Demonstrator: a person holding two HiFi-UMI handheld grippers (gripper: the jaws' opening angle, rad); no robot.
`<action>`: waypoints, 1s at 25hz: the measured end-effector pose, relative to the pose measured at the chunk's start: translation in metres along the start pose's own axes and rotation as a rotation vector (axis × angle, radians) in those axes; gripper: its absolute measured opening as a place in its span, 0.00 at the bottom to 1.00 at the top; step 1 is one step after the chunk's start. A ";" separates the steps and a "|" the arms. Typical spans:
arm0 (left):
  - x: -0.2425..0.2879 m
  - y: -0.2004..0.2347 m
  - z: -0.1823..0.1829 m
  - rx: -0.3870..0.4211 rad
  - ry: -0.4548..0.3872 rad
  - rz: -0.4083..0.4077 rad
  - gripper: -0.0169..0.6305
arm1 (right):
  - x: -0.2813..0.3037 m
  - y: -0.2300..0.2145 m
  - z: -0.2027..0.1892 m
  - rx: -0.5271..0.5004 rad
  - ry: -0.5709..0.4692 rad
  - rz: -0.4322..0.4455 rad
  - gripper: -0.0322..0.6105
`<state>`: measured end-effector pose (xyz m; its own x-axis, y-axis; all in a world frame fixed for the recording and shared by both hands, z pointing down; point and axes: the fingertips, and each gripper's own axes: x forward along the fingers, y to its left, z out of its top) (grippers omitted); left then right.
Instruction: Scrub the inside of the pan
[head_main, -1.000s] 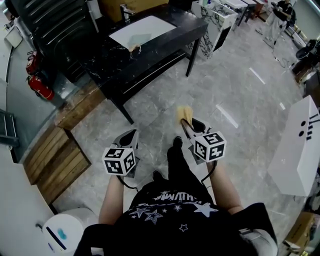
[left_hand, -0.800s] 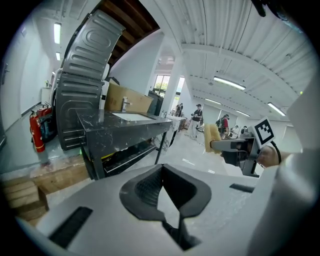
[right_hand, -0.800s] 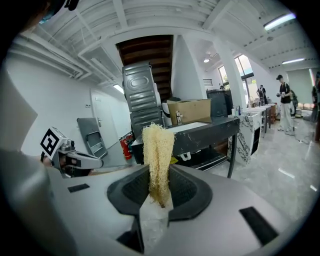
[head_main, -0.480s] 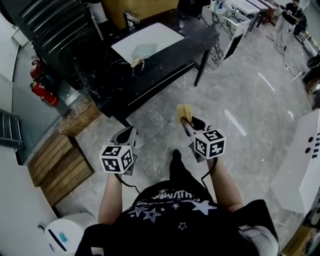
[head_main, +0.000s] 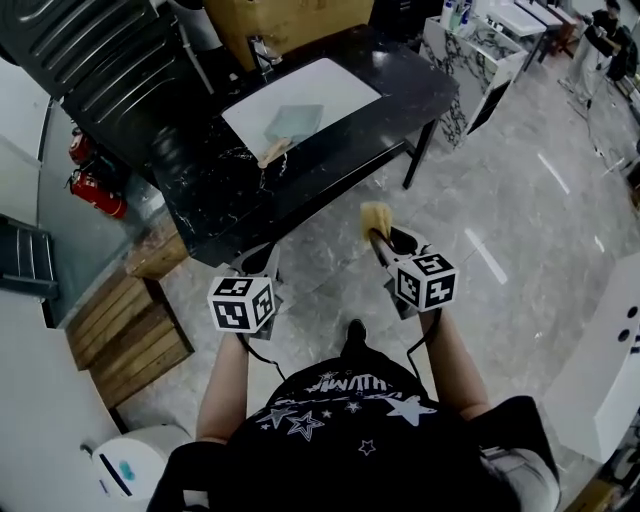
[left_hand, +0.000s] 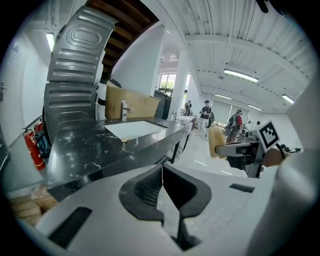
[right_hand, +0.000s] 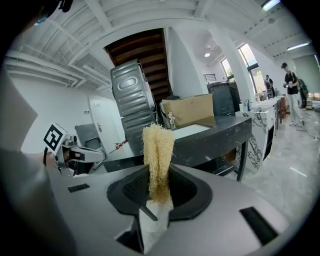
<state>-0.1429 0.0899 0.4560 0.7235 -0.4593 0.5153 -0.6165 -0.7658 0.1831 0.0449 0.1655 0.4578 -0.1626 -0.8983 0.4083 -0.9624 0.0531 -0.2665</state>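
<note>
Fingers (right_hand: 134, 189) of the right gripper (right_hand: 159, 172) pinch an upright yellow loofah (right_hand: 158, 145); left gripper (left_hand: 162, 172) fingers closed, empty.

Glossy black stone table (head_main: 205, 190), rough fibrous scrubber (right_hand: 157, 150), bare wooden crate (head_main: 120, 330).

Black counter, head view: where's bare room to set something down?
Widest bare patch: the counter at its left end, between the white basin and the edge by the fire extinguishers. A narrower one lies right of the basin. Crowded: the pan lies in the basin, faucet behind it.
</note>
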 end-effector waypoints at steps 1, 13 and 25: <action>0.008 0.001 0.007 -0.002 -0.002 0.008 0.04 | 0.005 -0.006 0.005 0.000 0.001 0.012 0.19; 0.063 0.017 0.037 -0.097 0.001 0.077 0.04 | 0.044 -0.059 0.027 0.033 0.028 0.084 0.19; 0.138 0.078 0.092 -0.090 0.015 0.049 0.04 | 0.113 -0.104 0.078 0.026 0.033 0.025 0.19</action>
<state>-0.0630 -0.0745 0.4645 0.6873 -0.4879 0.5381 -0.6771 -0.6986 0.2313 0.1432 0.0244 0.4636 -0.1942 -0.8821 0.4292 -0.9520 0.0639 -0.2993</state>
